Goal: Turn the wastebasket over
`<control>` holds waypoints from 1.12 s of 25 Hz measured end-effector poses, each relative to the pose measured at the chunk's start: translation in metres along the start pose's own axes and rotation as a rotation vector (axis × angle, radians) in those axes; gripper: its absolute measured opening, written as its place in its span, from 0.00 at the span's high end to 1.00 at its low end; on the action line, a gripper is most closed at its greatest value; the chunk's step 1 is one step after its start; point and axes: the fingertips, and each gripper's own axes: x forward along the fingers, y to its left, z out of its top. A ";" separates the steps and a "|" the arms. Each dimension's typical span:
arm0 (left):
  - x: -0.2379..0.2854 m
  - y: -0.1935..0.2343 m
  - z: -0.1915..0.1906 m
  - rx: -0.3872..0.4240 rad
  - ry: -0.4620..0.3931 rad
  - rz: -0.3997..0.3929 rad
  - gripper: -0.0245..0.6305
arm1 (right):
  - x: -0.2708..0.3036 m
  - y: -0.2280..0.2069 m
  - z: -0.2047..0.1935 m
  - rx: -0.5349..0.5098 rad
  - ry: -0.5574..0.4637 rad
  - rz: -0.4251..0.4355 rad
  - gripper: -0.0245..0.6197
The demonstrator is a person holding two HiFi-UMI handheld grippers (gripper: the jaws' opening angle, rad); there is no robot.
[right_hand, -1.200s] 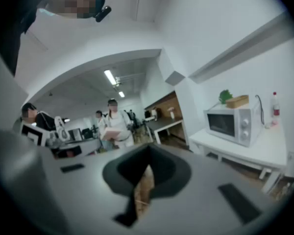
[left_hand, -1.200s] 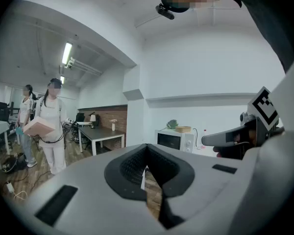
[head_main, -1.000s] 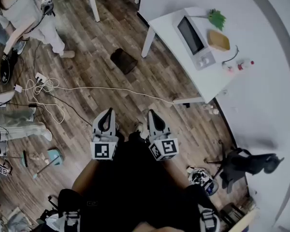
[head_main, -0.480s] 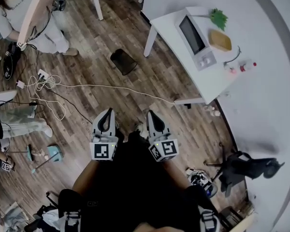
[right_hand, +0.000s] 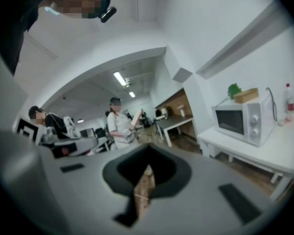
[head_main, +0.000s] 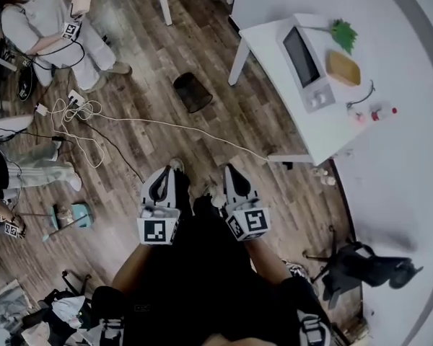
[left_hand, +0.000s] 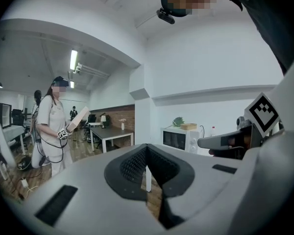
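left gripper [head_main: 161, 182] pressed together, empty | right gripper [head_main: 234, 181] likewise | wastebasket [head_main: 193, 92] on floor, well ahead | risk: white cable [head_main: 166, 125] crossing between may trip; closed jaws would only shove it

Basket [head_main: 193, 92] sits on the floor [head_main: 144, 121] well ahead of the left claw [head_main: 161, 174], microwave [head_main: 307, 60] on the table [head_main: 321, 132] ahead-right of the right claw [head_main: 232, 172].
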 end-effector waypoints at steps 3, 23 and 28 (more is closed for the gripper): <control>0.002 0.003 -0.009 0.012 0.021 0.009 0.92 | 0.006 -0.005 -0.004 0.000 0.010 0.003 0.91; 0.168 0.146 -0.021 -0.131 0.039 0.073 0.92 | 0.209 -0.028 -0.001 -0.032 0.119 -0.003 0.91; 0.217 0.204 -0.016 -0.158 0.060 0.092 0.92 | 0.294 -0.025 -0.003 -0.059 0.172 0.020 0.91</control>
